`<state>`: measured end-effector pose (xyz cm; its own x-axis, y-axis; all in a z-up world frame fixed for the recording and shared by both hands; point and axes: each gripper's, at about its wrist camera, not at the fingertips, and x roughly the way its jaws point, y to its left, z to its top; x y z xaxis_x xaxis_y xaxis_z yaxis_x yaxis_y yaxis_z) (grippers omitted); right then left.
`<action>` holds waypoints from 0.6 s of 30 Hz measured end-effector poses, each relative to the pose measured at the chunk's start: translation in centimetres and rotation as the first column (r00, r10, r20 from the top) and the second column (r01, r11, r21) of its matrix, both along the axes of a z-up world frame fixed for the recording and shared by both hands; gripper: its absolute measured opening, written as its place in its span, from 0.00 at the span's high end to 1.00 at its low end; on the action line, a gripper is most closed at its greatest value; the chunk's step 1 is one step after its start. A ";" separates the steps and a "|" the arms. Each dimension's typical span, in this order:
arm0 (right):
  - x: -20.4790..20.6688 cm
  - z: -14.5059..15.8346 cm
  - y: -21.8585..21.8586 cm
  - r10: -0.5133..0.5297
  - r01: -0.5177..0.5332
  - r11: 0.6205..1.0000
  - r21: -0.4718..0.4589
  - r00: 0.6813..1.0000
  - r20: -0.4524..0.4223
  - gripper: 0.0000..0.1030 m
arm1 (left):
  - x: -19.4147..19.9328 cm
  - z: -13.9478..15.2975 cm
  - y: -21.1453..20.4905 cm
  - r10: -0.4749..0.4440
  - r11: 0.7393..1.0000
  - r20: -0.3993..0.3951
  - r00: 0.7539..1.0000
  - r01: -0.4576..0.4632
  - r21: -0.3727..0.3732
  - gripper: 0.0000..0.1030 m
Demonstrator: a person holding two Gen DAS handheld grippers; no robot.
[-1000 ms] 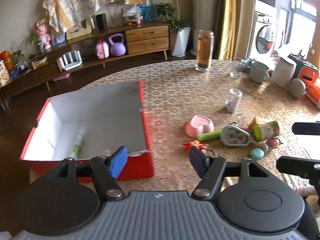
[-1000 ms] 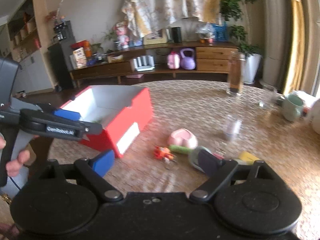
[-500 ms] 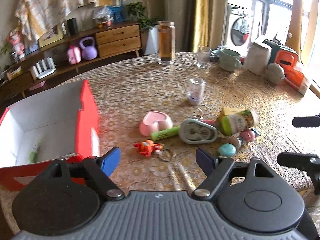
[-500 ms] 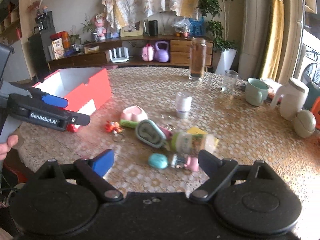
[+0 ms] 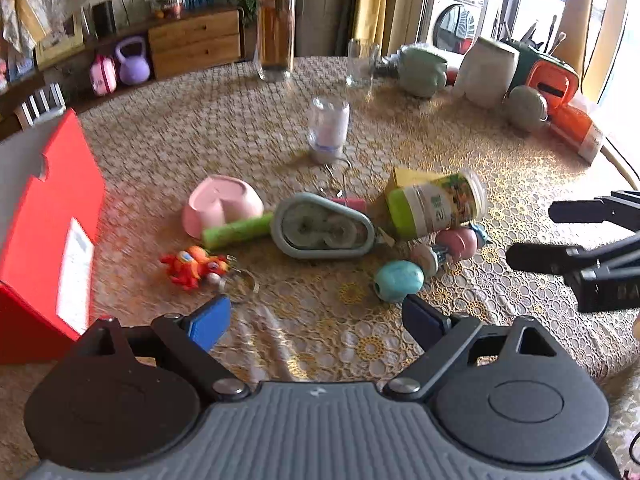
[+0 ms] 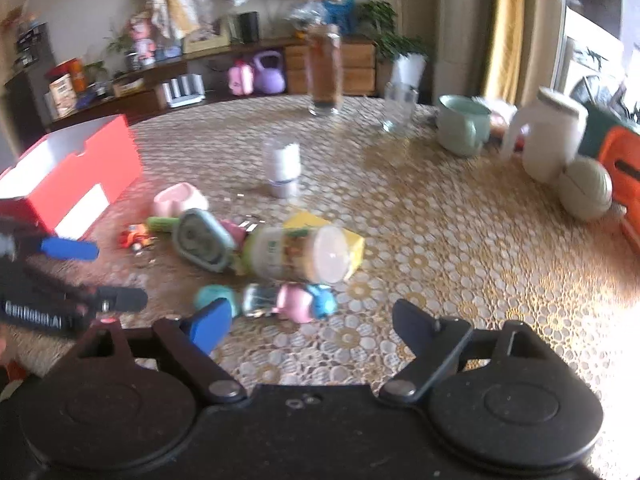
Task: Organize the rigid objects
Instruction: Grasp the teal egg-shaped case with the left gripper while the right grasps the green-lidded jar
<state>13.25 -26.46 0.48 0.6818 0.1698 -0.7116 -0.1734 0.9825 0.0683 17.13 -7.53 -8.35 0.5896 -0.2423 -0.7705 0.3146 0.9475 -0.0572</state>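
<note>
1. Now, two grippers are in view. The left gripper (image 5: 316, 322) has its jaws wide with nothing between them, having just been opening; the right gripper (image 6: 312, 322) has its jaws wide too, empty, having just been closing a little.
2. Just ahead of the left jaws lie one teal egg-shaped toy (image 5: 399, 281) and one orange toy figure (image 5: 194, 266) with a key ring.
3. Ahead of the right jaws sit one pink-and-blue toy cluster (image 6: 298, 300) — blurred, so its pieces cannot be counted.
4. Further out, in one loose pile on the surface (image 5: 208, 136): one grey-green oval case (image 5: 322, 232), one green tube (image 5: 236, 232), one pink bowl (image 5: 222, 204) tipped on its side, one labelled bottle (image 5: 436, 204) lying over one yellow box (image 5: 408, 178).
5. One small clear jar (image 5: 328, 128) stands apart beyond the pile.
6. One red box (image 6: 76, 176) — white inside — sits at the left edge of the surface.
7. At the far rim: one tall jar (image 5: 276, 32), one drinking glass (image 5: 362, 62), one green mug (image 6: 462, 124), one white jug (image 6: 554, 140).
</note>
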 end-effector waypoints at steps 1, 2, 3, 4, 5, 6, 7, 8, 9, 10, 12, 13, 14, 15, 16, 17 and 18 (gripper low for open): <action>0.4 -0.2 -0.2 -0.007 0.007 1.000 0.008 1.000 -0.006 0.17 | 0.2 -0.4 -0.3 0.007 1.000 0.003 1.000 -0.007 0.006 0.10; 0.8 -0.2 -0.4 -0.012 0.012 1.000 0.025 1.000 -0.012 0.17 | 0.3 -0.8 -0.6 0.012 1.000 0.007 1.000 -0.012 0.012 0.10; 1.2 -0.3 -0.5 -0.013 0.014 0.999 0.036 1.000 -0.014 0.17 | 0.5 -1.0 -0.8 0.014 1.000 0.011 1.000 -0.014 0.012 0.10; 1.6 -0.2 -0.5 -0.014 0.015 0.999 0.045 1.000 -0.014 0.17 | 0.6 -1.3 -1.1 0.015 1.000 0.016 1.000 -0.015 0.010 0.10; 2.0 -0.2 -0.4 -0.014 0.014 0.999 0.048 1.000 -0.014 0.17 | 0.7 -1.5 -1.3 0.012 1.000 0.019 1.000 -0.012 0.006 0.10; 2.4 -0.2 -0.3 -0.013 0.014 0.999 0.048 1.000 -0.018 0.17 | 0.8 -1.7 -1.6 0.006 1.000 0.019 1.000 -0.006 0.002 0.10; 2.7 -0.2 -0.3 -0.012 0.013 0.999 0.049 1.000 -0.021 0.18 | 1.0 -1.9 -1.9 -0.002 1.000 0.016 1.000 0.002 -0.002 0.10; 3.1 -0.4 -0.1 -0.009 0.010 0.999 0.049 1.000 -0.024 0.18 | 1.1 -2.1 -2.2 -0.008 1.000 0.014 1.000 0.008 -0.004 0.10; 3.4 -0.5 0.0 -0.007 0.008 0.999 0.048 1.000 -0.028 0.18 | 1.2 -2.2 -2.5 -0.012 1.000 0.015 1.000 0.012 -0.001 0.10; 3.7 -0.7 0.2 -0.008 0.009 0.999 0.046 0.999 -0.032 0.19 | 1.2 -2.4 -2.9 -0.018 1.000 0.016 1.000 0.018 0.007 0.10; 4.3 -1.0 0.5 -0.007 0.009 0.999 0.050 0.999 -0.041 0.19 | 1.5 -2.9 -3.4 -0.018 1.000 0.022 1.000 0.018 0.025 0.10; 4.6 -1.2 0.6 -0.009 0.011 0.999 0.052 0.999 -0.044 0.19 | 1.6 -3.1 -3.6 -0.016 0.999 0.023 1.000 0.016 0.031 0.10; 4.9 -1.3 0.7 -0.009 0.012 0.998 0.057 0.999 -0.047 0.19 | 1.7 -3.2 -3.8 -0.016 0.999 0.022 1.000 0.015 0.032 0.10; 5.2 -1.4 0.9 -0.008 0.011 0.998 0.063 0.999 -0.050 0.19 | 1.9 -3.3 -3.9 -0.017 0.999 0.019 1.000 0.016 0.029 0.10; 5.4 -1.5 1.0 -0.008 0.012 0.998 0.068 0.999 -0.053 0.19 | 1.9 -3.4 -4.0 -0.020 1.000 0.018 1.000 0.020 0.024 0.10; 5.7 -1.7 1.1 -0.013 0.017 0.997 0.070 0.998 -0.058 0.19 | 2.0 -3.5 -4.1 -0.026 0.999 0.017 1.000 0.026 0.024 0.10; 6.0 -1.8 1.1 -0.020 0.025 0.997 0.073 0.998 -0.063 0.19 | 2.0 -3.6 -4.3 -0.029 0.999 0.020 0.999 0.029 0.027 0.10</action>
